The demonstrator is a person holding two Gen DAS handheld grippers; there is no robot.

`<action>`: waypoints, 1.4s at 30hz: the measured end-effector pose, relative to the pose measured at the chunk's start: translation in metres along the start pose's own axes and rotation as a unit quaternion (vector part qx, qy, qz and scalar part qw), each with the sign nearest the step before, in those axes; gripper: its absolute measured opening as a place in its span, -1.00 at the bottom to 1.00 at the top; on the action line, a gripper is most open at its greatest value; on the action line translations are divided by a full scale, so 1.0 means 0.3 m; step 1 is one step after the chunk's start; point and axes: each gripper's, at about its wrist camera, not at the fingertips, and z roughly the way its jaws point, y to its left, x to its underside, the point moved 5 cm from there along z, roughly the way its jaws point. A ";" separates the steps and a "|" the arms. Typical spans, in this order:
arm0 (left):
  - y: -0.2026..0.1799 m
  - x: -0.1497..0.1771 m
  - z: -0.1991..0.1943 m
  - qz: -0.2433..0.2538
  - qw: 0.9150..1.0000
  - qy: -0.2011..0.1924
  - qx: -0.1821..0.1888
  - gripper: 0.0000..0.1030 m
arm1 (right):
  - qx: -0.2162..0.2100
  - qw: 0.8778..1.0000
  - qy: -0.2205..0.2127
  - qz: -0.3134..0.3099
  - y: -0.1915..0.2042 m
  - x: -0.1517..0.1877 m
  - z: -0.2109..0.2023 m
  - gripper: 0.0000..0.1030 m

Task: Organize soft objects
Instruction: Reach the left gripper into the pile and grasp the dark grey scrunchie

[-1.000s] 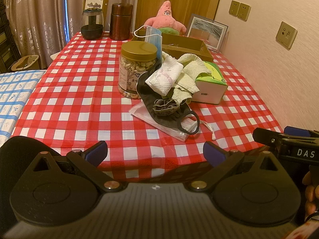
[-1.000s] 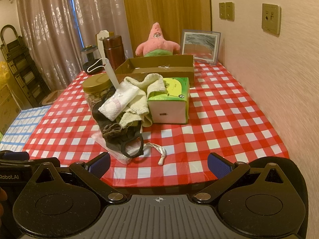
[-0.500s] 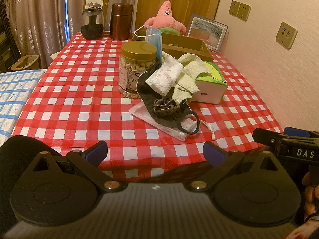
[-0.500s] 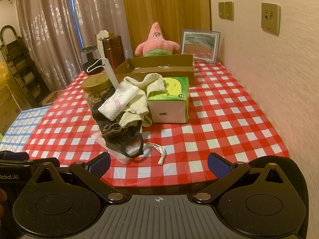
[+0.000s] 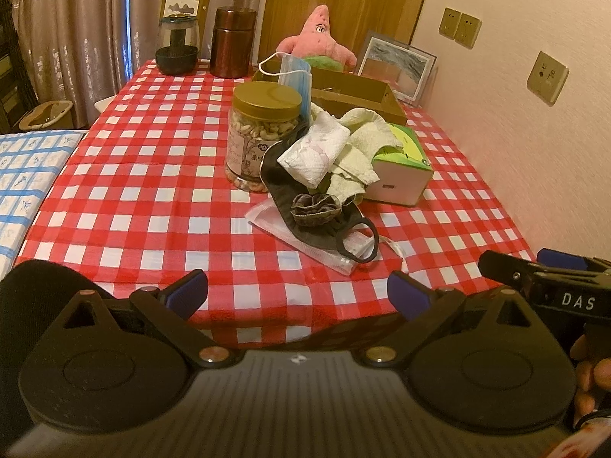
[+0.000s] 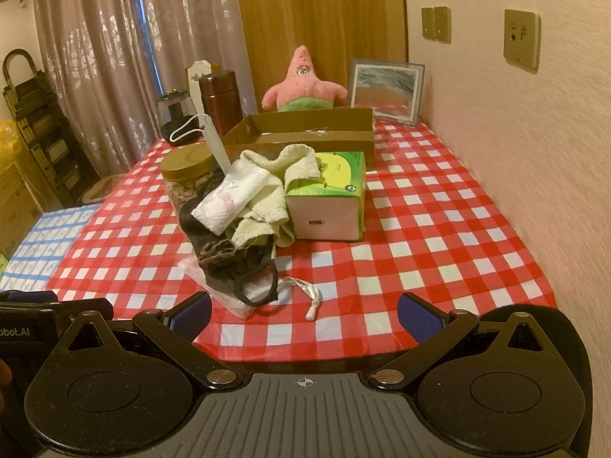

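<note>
A heap of soft things lies mid-table: a white folded cloth (image 5: 315, 150) (image 6: 229, 198), a pale green towel (image 5: 357, 149) (image 6: 282, 175), a dark scrunchie (image 5: 315, 210) (image 6: 217, 252) and a black face mask (image 5: 324, 229) (image 6: 244, 271) on a clear packet (image 5: 305, 242). A blue surgical mask (image 5: 296, 76) leans behind the nut jar (image 5: 265, 133). A pink star plush (image 5: 319, 40) (image 6: 303, 84) sits behind an open cardboard box (image 5: 359, 91) (image 6: 305, 133). My left gripper (image 5: 298, 294) and right gripper (image 6: 303, 311) both stand open at the table's near edge, holding nothing.
A green tissue box (image 5: 401, 164) (image 6: 328, 194) sits right of the heap. At the far end are a brown canister (image 5: 231, 47), a glass jar (image 5: 177, 45) and a framed picture (image 6: 385, 89). A wall with sockets runs along the right. The red checked tablecloth (image 5: 152, 191) covers the table.
</note>
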 end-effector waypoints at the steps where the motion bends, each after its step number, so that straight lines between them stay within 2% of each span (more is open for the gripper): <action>1: 0.000 -0.004 0.001 0.001 1.000 -0.001 0.000 0.93 | -0.001 1.000 -0.002 -0.001 0.007 -0.004 0.004 0.99; 12: 0.028 -0.116 0.058 0.004 1.000 -0.012 0.014 0.91 | -0.015 1.000 -0.010 0.002 -0.004 -0.058 0.090 0.99; 21: 0.085 -0.208 0.160 0.022 1.000 -0.019 0.004 0.90 | -0.027 1.000 -0.009 -0.008 0.015 -0.122 0.191 0.99; 27: 0.055 -0.194 0.282 0.066 0.997 0.016 0.041 0.78 | -0.028 0.999 0.001 -0.017 0.002 -0.133 0.272 0.99; 34: -0.006 -0.181 0.428 0.132 0.987 0.049 0.076 0.62 | -0.035 0.999 0.010 -0.014 -0.025 -0.140 0.367 0.98; 38: -0.012 -0.181 0.510 0.148 0.984 0.061 0.080 0.46 | -0.035 0.999 0.019 -0.009 -0.044 -0.141 0.422 0.95; 40: -0.013 -0.184 0.548 0.150 0.983 0.067 0.086 0.30 | -0.035 0.999 0.023 -0.006 -0.048 -0.138 0.445 0.94; 42: -0.013 -0.185 0.580 0.148 0.982 0.074 0.093 0.26 | -0.036 0.999 0.028 -0.002 -0.052 -0.132 0.463 0.93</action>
